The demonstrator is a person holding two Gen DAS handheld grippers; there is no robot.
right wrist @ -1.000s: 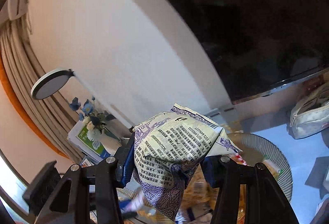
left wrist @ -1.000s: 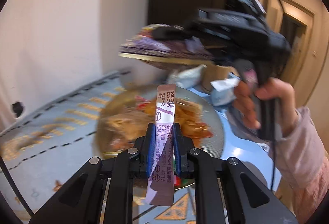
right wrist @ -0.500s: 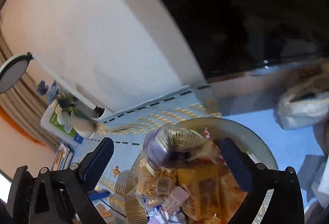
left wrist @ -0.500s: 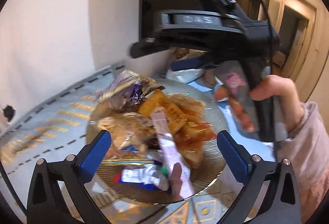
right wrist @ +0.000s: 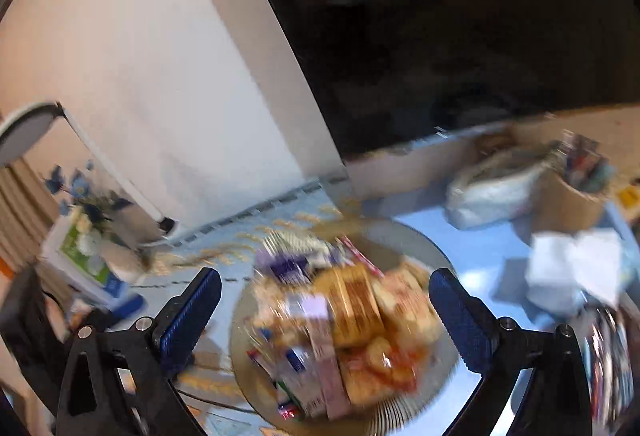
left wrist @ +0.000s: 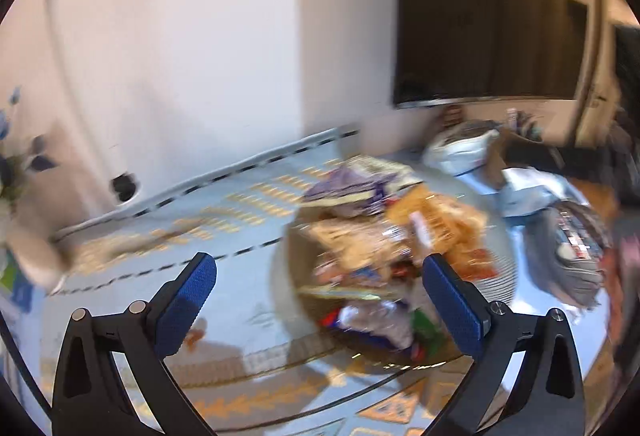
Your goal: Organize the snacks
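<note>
On plate (right wrist: 416, 236): seemingly snack packets (right wrist: 352, 316).

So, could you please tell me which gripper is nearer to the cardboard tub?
Right, most likely. The right gripper has the cardboard tub just beyond its right finger. From the left gripper, the tub looks smaller, far past the snack plate.

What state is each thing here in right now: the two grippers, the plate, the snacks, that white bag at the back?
Left gripper: open, empty.
Right gripper: open, empty.
Plate: on the blue cloth, heaped full.
Snacks: piled on the plate, packets still sealed as far as the blur shows.
Purple packet: lying on top of the pile.
White bag: slumped on the table; open or shut, cannot tell.
</note>
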